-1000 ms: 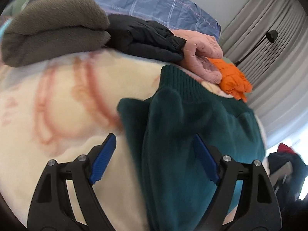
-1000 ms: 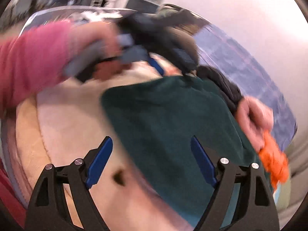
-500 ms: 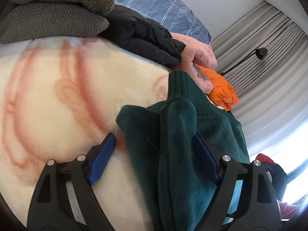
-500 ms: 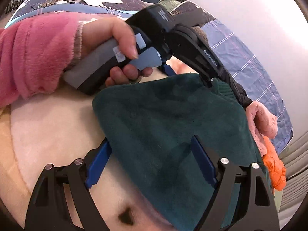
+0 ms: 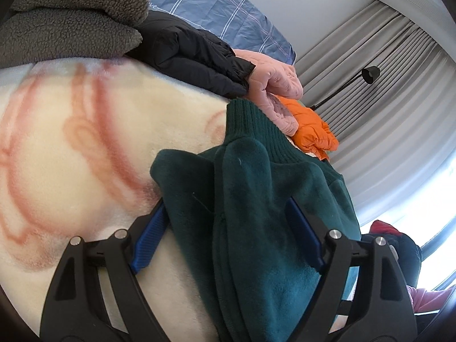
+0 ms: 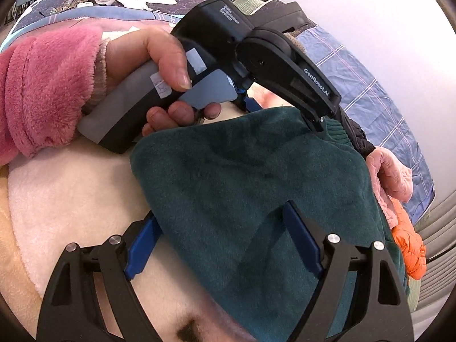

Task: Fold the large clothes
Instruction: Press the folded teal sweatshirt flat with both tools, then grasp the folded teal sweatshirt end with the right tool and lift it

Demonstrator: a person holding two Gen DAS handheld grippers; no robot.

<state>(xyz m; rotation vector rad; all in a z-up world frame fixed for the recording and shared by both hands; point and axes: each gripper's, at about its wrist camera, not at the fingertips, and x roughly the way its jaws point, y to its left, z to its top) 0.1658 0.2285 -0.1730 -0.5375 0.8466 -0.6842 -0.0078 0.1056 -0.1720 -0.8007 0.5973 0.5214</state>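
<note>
Having dropped closer over the last second, the left gripper and right gripper both hung spread over the green sweater lying part-folded on the cream blanket, likely poised for another fold.

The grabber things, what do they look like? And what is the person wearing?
Each gripper has two black plastic arms with silver bolts and flat blue finger pads. The left gripper, seen from the right wrist camera, has a black body with white "GenRobot.AI" lettering, a grey handle with small white stickers and a pale blue trigger. The hand holding it is bare, in a fluffy pink sleeve. No cables show.
</note>
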